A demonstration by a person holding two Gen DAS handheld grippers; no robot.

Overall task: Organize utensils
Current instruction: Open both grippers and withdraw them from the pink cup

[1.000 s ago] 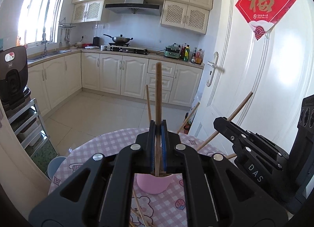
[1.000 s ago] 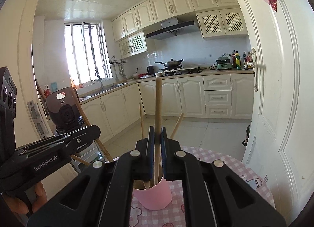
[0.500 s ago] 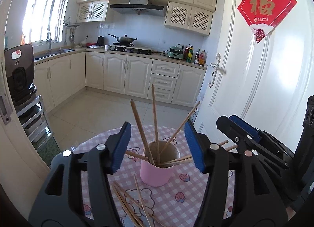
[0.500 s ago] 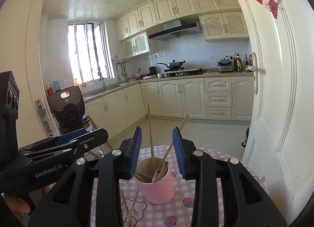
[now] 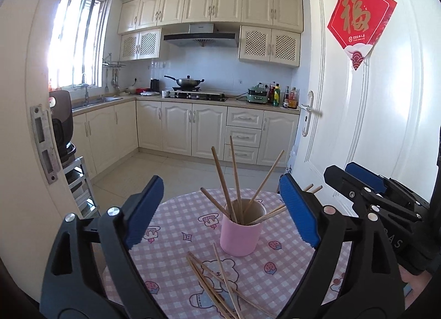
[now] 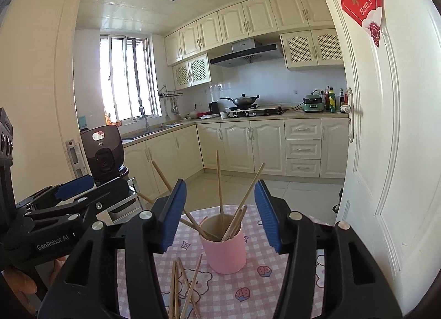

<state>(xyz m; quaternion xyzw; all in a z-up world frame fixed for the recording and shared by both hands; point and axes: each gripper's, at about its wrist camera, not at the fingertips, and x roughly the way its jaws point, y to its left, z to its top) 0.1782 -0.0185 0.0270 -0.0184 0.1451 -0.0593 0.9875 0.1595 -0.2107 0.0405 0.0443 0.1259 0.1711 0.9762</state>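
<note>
The left gripper [image 5: 220, 214] was opening wide with nothing pinched between its blue pads; the right gripper [image 6: 219, 213] was opening too, narrower, and held nothing; loose wooden chopsticks [image 5: 217, 286] lay crossed near the table's [image 5: 176, 258] front edge; behind them, near the middle, stood a pink cup [image 5: 241, 233] with thin brown chopsticks [image 5: 234, 178] leaning every way inside it.

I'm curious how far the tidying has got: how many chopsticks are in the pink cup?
6 in the pink cup: three rise steeply, one leans left, two lean low to the right. More may be hidden inside.
</note>
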